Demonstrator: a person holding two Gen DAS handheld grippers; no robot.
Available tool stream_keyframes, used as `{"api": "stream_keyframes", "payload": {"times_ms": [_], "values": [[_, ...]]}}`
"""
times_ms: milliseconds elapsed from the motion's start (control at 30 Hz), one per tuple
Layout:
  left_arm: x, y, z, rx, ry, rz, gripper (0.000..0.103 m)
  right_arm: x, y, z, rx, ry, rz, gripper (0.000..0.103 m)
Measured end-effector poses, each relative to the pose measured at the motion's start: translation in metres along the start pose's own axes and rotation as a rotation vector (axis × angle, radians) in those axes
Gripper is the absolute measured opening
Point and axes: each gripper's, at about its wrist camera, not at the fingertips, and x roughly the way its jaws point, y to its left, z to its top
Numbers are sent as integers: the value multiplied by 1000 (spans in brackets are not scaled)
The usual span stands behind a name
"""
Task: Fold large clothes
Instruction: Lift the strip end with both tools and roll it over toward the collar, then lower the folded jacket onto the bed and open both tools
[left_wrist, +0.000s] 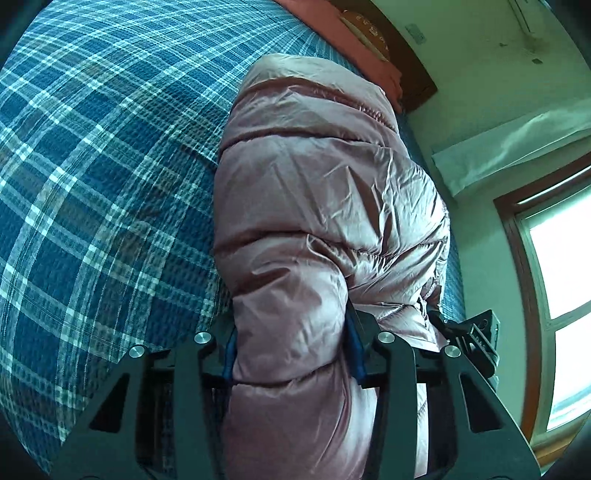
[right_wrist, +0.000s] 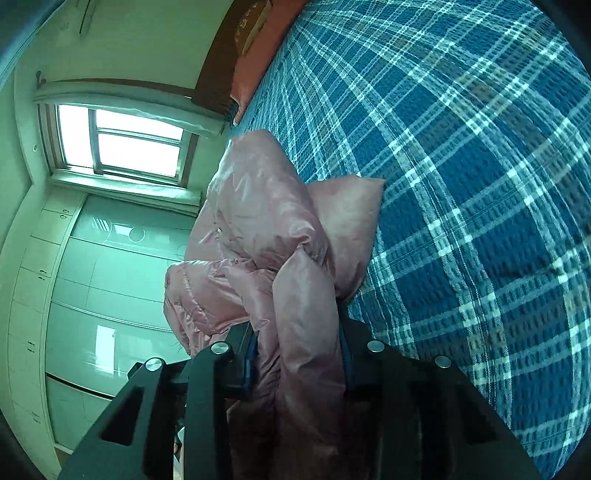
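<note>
- Blue plaid bedspread (left_wrist: 92, 166) fills both views; only the right wrist view shows the white wardrobe (right_wrist: 74, 295).
- Pink puffer jacket (left_wrist: 314, 184) lies bunched along the bed's edge.
- Left gripper (left_wrist: 291, 354) clamps a padded fold.
- Right gripper (right_wrist: 299, 362) pinches another.

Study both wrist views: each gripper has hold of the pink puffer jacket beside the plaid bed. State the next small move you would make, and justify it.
Probably carry the pink puffer jacket sideways over the plaid bedspread and lower it there to lie flat. The left gripper and right gripper are each shut on a bunched fold, and in the right wrist view much of the jacket hangs crumpled off the bed's edge, so no neat fold seems possible yet.
</note>
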Motion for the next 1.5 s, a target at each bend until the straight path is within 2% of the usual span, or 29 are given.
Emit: {"api": "stream_keyframes", "payload": {"times_ms": [33, 67, 100, 200, 333, 433, 533, 600, 700, 800, 867, 967, 1067, 1100, 1133, 1200, 1367, 1500], "values": [[-3, 1, -1, -4, 1, -1, 53, -1, 2, 0, 1, 0, 1, 41], [-5, 3, -2, -8, 1, -1, 60, -6, 3, -4, 4, -3, -3, 44], [-11, 5, -7, -15, 1, -8, 66, -9, 1, -5, 4, -5, -6, 54], [-30, 10, -26, -27, -5, -40, 76, -32, 5, -25, -25, -13, 2, 69], [-60, 14, -65, -31, -30, -91, 82, -56, 0, -64, -35, 9, 29, 74], [-69, 14, -95, -45, -9, -126, 85, -69, -3, -98, -48, 30, 47, 78], [-67, 14, -123, -84, 26, -180, 85, -73, -4, -120, -83, 33, 42, 78], [-67, 10, -131, -71, 9, -147, 72, -71, 2, -126, -112, 45, 6, 75], [-76, 1, -135, -67, -27, -123, 53, -71, 6, -129, -79, 67, 26, 42], [-79, -2, -141, -56, -33, -97, 49, -74, 8, -134, -99, 62, 6, 36], [-75, 9, -141, -57, -34, -88, 50, -74, 0, -136, -72, 63, 16, 36], [-75, 18, -143, -91, -37, -75, 63, -80, -10, -141, -66, 53, 26, 36], [-85, 18, -148, -96, -45, -56, 69, -96, -19, -148, -57, 36, 14, 45], [-89, 16, -149, -88, -53, -45, 72, -99, -19, -148, -58, 31, 13, 51], [-94, 15, -152, -77, -64, -34, 73, -103, -19, -152, -61, 26, 13, 56], [-102, 9, -157, -55, -82, -19, 74, -110, -19, -161, -68, 16, 13, 58], [-113, -1, -174, 23, -113, 54, 76, -121, -30, -180, -53, 18, 2, 58], [-121, 2, -184, 25, -126, 79, 76, -134, -35, -194, -57, 9, -7, 58]]}}
